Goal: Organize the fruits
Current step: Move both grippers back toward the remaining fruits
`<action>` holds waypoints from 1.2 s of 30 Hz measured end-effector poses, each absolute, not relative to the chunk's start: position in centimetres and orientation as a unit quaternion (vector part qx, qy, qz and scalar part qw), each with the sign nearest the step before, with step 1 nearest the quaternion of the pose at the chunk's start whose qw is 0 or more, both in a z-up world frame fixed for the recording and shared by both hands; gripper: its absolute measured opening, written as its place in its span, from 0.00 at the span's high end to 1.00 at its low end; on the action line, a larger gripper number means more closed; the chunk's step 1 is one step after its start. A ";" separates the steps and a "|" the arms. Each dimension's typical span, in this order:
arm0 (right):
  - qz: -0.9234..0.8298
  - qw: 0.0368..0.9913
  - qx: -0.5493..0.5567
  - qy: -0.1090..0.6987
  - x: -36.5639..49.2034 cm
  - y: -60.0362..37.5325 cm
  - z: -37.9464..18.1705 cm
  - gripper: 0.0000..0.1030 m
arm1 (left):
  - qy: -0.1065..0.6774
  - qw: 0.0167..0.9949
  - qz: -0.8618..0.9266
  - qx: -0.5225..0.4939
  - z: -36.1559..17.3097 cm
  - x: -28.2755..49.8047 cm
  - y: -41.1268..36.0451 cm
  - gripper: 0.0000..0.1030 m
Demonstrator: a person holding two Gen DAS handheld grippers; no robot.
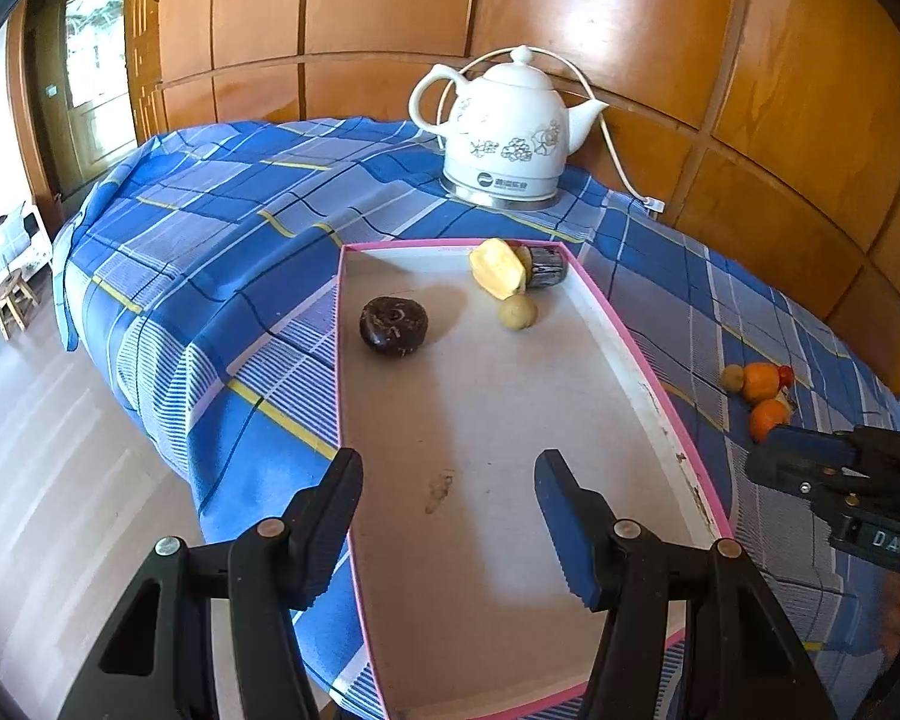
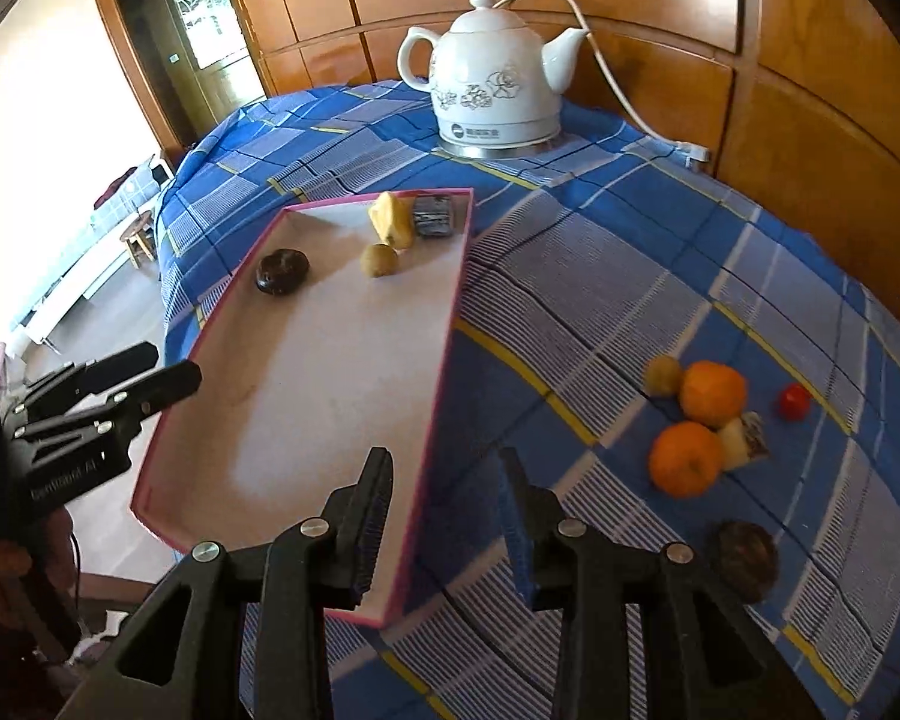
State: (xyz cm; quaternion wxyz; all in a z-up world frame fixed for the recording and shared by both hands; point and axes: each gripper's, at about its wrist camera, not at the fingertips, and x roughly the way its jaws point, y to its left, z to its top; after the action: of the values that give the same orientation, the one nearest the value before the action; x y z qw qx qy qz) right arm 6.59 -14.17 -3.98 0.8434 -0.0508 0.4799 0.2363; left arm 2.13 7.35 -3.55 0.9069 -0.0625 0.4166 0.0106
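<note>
From the left wrist view, the left gripper (image 1: 450,516) hovers over the near end of the pink-rimmed tray (image 1: 630,336), its jaws apart with nothing between them. At the tray's far end lie a dark round fruit (image 1: 393,324), a pale yellow piece (image 1: 498,267), a small greenish fruit (image 1: 517,312) and a dark striped piece (image 1: 547,266) in the far corner. A white kettle (image 1: 510,132) stands behind, near the table's far edge. Off the tray's right side, on the blue checked cloth (image 1: 210,252), some oranges wait.

From the right wrist view, the right gripper (image 2: 447,516) hangs above the tray's near right edge, its jaws a little apart and empty. Near the table's right edge sit two oranges (image 2: 711,392) (image 2: 685,459), a small tan fruit (image 2: 663,376), a red one (image 2: 794,401), a cut wedge (image 2: 744,441), and a dark lump (image 2: 743,558) that is probably another fruit.

I would say four pieces are sorted and about six remain, so the job is under halfway.
</note>
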 end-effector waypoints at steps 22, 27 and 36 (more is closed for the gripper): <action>0.188 0.866 -0.056 0.459 5.8 -20.3 -2.2 0.66 | 0.423 0.906 -0.004 -0.034 -3.4 2.0 5.2 0.41; 0.164 0.873 -0.060 0.456 6.1 -22.6 -1.7 0.66 | 0.426 0.904 -0.008 -0.027 -3.5 2.0 4.6 0.41; 0.096 0.884 -0.049 0.455 7.2 -29.2 -1.1 0.66 | 0.433 0.901 -0.018 -0.011 -3.8 2.1 3.4 0.41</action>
State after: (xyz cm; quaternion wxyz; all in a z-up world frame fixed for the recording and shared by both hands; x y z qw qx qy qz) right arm 7.17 -29.16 -1.12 0.8840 -0.0495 0.4548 0.0965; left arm 2.07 3.44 -3.85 0.9013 -0.0109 0.4326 -0.0184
